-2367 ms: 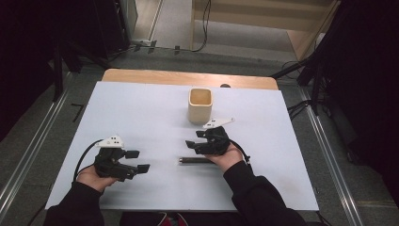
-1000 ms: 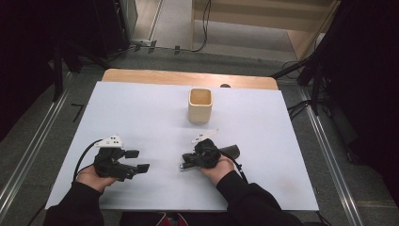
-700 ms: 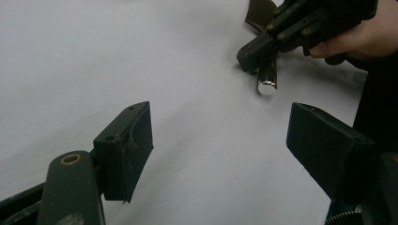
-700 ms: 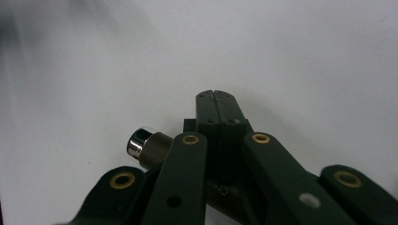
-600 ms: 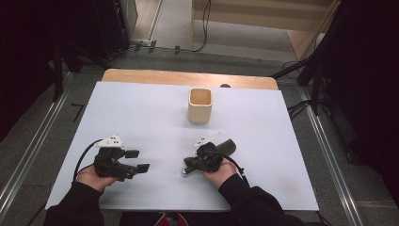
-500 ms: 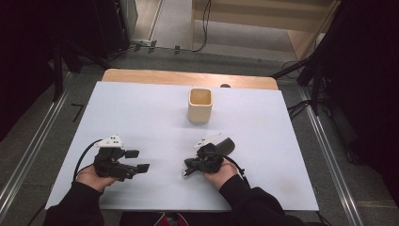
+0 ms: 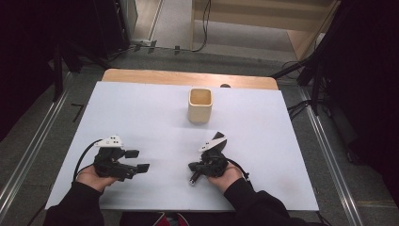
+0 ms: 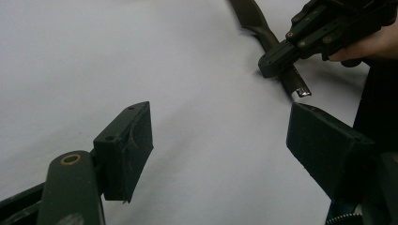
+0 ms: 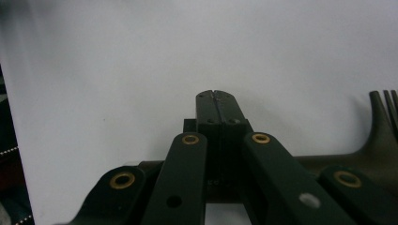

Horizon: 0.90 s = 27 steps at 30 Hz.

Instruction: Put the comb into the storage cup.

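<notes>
Counter [image 7: 141, 108]: white top, with a bare wooden strip along the far edge.
Cup [image 7: 200, 105]: beige, square-mouthed, upright, standing toward the far middle of the counter, well apart from both grippers.
Fork [image 8: 263, 33]: dark, slim utensil lying flat on the counter by the near edge, right of centre. In the high view its metallic handle end [image 7: 192, 181] pokes out on the near left of the right gripper. In the right gripper view its tines [image 9: 386, 101] show at the right edge, with the handle running crosswise beneath the jaws.
Right gripper [image 7: 194, 166]: jaws pressed fully together, pads meeting with no gap in its own view; nothing pinched between them. It sits low over the fork's handle; contact with the fork cannot be told.
Right hand [image 7: 228, 176]: wraps the gripper body from the near side; black sleeve.
Left gripper [image 7: 138, 160]: jaws spread wide, only bare counter between them; holds nothing. It rests at the near left of the counter, pointing toward the right gripper, well apart from it.
Left hand [image 7: 91, 175]: cups the gripper body from below; black sleeve.
Cable [image 7: 82, 157]: black loop trailing from the left gripper.
</notes>
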Each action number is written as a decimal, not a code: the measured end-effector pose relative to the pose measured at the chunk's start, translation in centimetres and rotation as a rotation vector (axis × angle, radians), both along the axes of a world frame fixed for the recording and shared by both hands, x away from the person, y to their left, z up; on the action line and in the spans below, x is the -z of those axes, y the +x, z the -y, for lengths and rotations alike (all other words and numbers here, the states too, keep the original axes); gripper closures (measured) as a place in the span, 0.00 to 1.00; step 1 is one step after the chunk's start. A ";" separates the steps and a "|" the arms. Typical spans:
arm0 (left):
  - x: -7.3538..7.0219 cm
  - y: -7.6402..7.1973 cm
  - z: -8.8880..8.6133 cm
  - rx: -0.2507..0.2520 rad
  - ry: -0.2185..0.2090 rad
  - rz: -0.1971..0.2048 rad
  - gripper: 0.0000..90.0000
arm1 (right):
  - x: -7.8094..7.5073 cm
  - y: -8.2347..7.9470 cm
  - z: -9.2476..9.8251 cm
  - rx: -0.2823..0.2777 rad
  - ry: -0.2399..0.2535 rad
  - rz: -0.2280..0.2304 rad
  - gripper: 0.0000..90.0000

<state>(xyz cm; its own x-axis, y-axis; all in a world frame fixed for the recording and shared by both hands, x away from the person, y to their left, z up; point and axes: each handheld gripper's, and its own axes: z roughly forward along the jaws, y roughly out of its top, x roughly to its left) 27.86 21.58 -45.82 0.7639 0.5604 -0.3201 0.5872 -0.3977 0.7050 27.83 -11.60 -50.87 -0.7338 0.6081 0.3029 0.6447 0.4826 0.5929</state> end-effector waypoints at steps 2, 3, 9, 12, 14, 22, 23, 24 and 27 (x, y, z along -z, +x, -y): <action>0.0 0.0 0.0 0.001 0.001 0.000 0.26 | 0.0 -0.2 0.1 0.001 0.002 -0.004 0.98; 0.0 0.0 0.0 0.001 0.001 0.001 0.26 | 0.0 -0.2 0.2 0.000 0.000 -0.006 0.98; 0.0 0.0 0.0 0.001 0.001 0.001 0.26 | 0.0 -0.6 0.8 -0.001 -0.005 0.006 0.98; 0.0 0.0 0.0 0.001 0.000 0.000 0.26 | 0.0 -0.9 1.1 -0.009 -0.009 0.023 0.98; 0.0 0.0 0.0 0.001 0.001 0.000 0.26 | 0.0 -1.0 1.3 -0.013 -0.011 0.025 0.98; -0.1 0.0 0.0 -0.006 -0.005 0.007 0.26 | -0.1 -1.4 2.2 -0.014 -0.033 0.036 0.98; -0.1 0.0 0.0 -0.006 -0.006 0.007 0.26 | -0.1 -1.5 2.4 -0.013 -0.031 0.037 0.98; 0.0 0.0 0.0 -0.005 -0.004 0.006 0.26 | -0.1 -1.5 2.5 -0.011 -0.031 0.034 0.98; -0.1 0.0 0.0 -0.002 0.002 0.007 0.26 | -0.1 -1.5 2.9 -0.006 -0.040 0.030 0.98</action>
